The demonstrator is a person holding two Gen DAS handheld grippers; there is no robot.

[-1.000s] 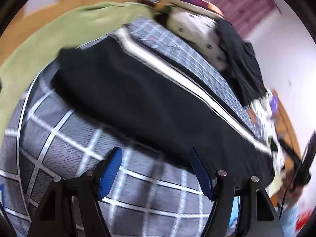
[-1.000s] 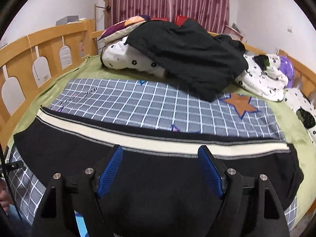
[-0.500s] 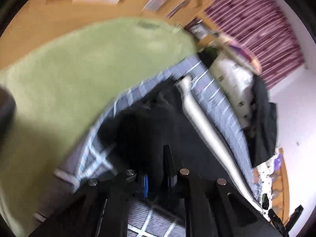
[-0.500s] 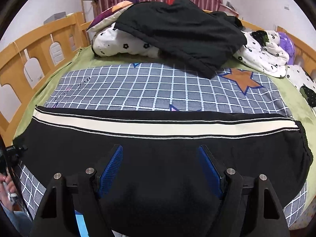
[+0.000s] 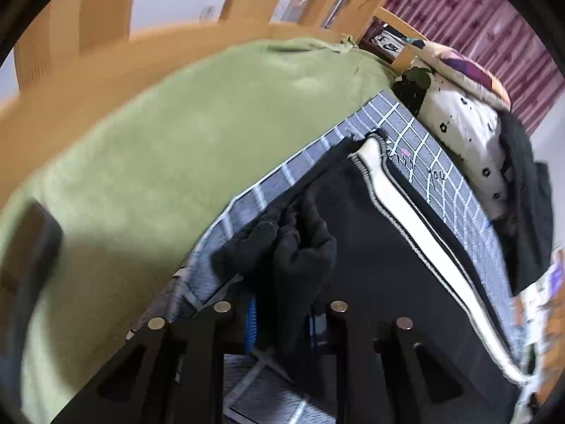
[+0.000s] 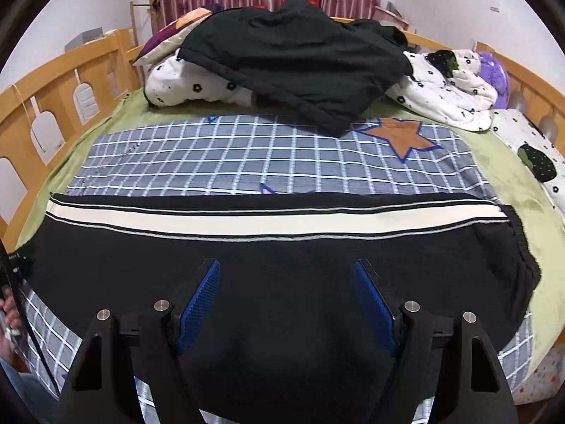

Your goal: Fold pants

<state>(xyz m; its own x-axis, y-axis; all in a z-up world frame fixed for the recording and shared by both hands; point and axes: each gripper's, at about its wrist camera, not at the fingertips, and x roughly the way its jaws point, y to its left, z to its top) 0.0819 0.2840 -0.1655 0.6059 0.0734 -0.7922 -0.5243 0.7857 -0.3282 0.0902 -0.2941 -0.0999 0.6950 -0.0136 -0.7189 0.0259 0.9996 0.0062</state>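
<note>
Black pants [image 6: 282,254] with a white side stripe [image 6: 247,221] lie flat across the checked sheet, stretched from left to right. In the left wrist view their near end [image 5: 303,243] is bunched up at the sheet's edge. My left gripper [image 5: 282,314] pinches that bunched cloth between its blue pads [image 5: 251,321]; its jaws are opening slightly, with the cloth still between them. My right gripper [image 6: 286,272] hovers open over the middle of the pants, nothing between its fingers.
The grey-blue checked sheet [image 6: 247,152] lies on a green blanket [image 5: 159,134]. A wooden bed rail [image 6: 53,81] runs along the left and back. A black garment [image 6: 300,56] rests on flowered pillows [image 6: 197,88] behind. A person's hand [image 6: 7,314] shows at the left edge.
My left gripper swung to the pants' end by the green blanket and closed on it, bunching the cloth. My right gripper stayed open and shifted a little over the pants.
</note>
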